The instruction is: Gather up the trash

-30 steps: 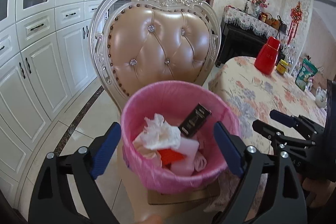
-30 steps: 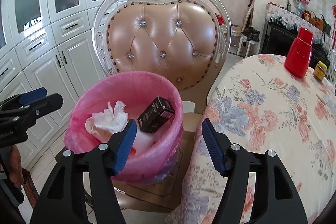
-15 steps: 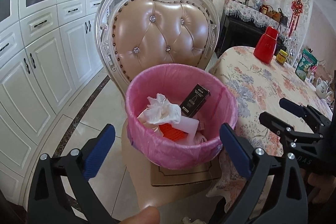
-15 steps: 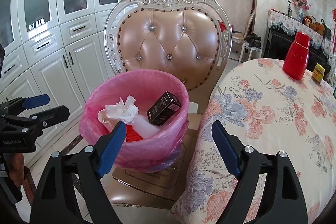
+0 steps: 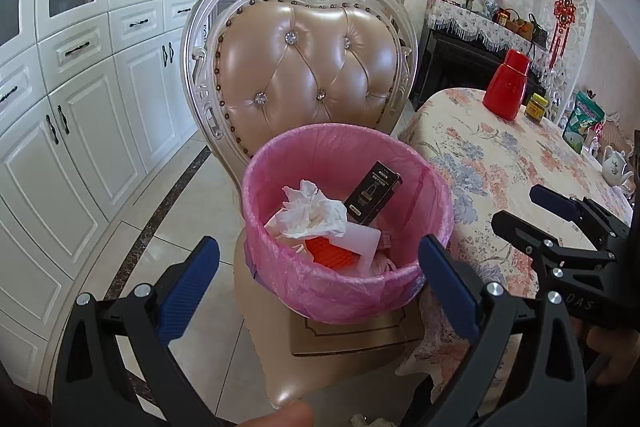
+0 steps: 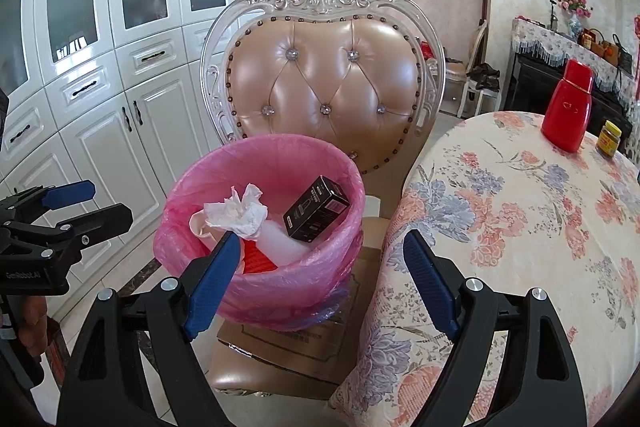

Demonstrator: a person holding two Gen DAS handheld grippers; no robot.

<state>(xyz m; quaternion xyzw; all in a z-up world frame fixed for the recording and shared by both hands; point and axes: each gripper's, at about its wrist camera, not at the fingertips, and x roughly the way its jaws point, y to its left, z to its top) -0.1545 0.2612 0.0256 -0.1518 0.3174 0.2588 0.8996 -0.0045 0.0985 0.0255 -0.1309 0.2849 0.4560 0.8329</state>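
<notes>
- On padded chair seat (image 5: 260, 359): pink-lined round trash bin (image 5: 348, 291), raised to table (image 6: 520, 211) height, holds tissue, black box.
- Left gripper (image 5: 318, 291), right gripper (image 6: 320, 283): jaws wide, empty.

The left hand-held gripper (image 5: 320, 279) is angled downward, its two blue-padded fingers (image 5: 188, 281) spread wide with nothing pressed between them. The right hand-held gripper (image 6: 320, 279) is tilted down likewise, jaws wide apart and pads free. Each shows at the other view's edge, side by side, gripped by a hand (image 6: 30, 323).
</notes>
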